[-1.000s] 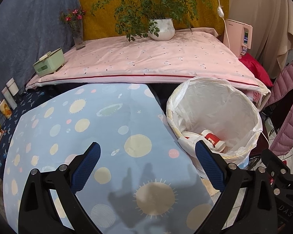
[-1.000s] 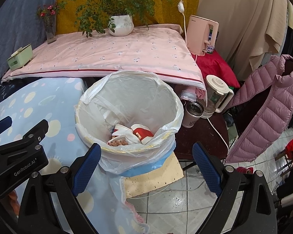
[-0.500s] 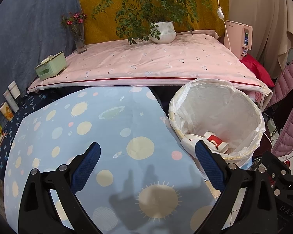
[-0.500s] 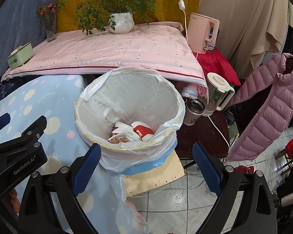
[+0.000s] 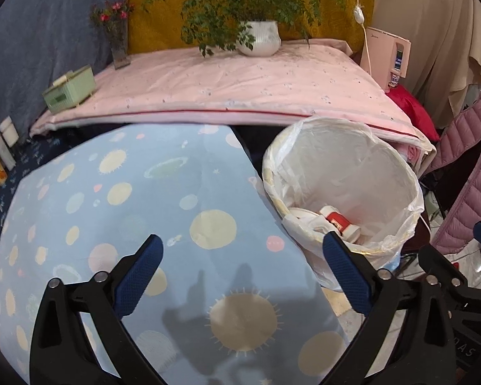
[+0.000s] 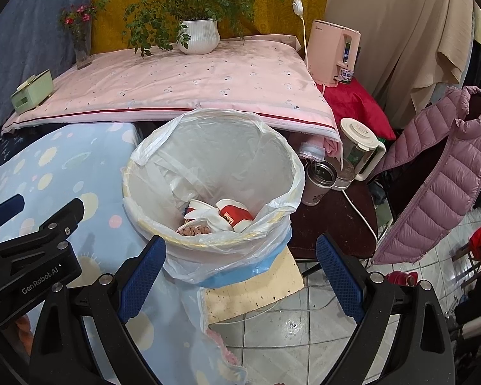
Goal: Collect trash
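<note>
A round bin lined with a white plastic bag [image 6: 272,157] stands beside the blue patterned table [image 5: 128,199]. It also shows in the left wrist view [image 5: 368,166]. Inside lie trash pieces: a red-and-white cup [image 6: 237,215] and crumpled white wrappers [image 6: 202,215]; the cup also shows in the left wrist view [image 5: 338,219]. My left gripper [image 5: 239,266] is open and empty above the table's near part. My right gripper [image 6: 239,269] is open and empty, hovering just in front of the bin's near rim.
A pink-covered raised surface [image 5: 240,83] behind holds a potted plant [image 5: 259,37], a flower vase [image 5: 118,48] and a green box [image 5: 69,88]. A kettle [image 6: 359,147] and a steel cup [image 6: 317,183] stand on a dark stool right of the bin. A pink jacket [image 6: 442,179] hangs at right.
Both grippers have drawn back slightly from the bin and stayed open. The scene sits a little farther away in both views.
</note>
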{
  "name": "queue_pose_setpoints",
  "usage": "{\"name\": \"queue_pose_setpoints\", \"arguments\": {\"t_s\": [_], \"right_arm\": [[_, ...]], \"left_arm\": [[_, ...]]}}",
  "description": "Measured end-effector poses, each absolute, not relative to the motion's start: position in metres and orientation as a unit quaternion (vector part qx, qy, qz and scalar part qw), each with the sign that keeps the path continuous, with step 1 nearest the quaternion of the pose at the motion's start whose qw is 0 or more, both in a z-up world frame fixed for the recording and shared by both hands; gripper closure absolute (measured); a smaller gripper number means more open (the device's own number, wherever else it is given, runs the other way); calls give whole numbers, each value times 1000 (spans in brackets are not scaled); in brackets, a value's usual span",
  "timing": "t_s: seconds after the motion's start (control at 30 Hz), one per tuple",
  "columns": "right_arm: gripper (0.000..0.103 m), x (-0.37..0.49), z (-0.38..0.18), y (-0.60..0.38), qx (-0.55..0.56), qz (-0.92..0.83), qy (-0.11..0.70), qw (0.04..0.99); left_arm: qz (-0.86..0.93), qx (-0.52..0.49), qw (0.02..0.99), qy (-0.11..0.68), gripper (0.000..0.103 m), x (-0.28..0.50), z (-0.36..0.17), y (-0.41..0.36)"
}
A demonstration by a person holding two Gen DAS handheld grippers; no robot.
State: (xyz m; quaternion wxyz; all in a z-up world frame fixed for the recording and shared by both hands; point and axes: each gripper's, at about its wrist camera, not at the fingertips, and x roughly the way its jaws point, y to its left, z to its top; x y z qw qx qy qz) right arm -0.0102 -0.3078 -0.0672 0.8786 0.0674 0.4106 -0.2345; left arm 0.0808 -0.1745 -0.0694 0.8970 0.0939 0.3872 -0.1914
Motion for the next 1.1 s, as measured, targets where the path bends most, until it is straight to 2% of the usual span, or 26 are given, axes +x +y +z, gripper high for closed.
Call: {"name": "queue_pose_setpoints", "arguments": {"t_s": [0.83, 1.1], "right_arm": [[12, -16, -70, -315, 77, -239, 405, 879], [12, -16, -69, -318, 84, -237, 398, 882]], "left_arm": [[-187, 109, 900, 378, 7, 79, -73, -184], [-187, 124, 912, 344, 7, 73, -68, -184]]}}
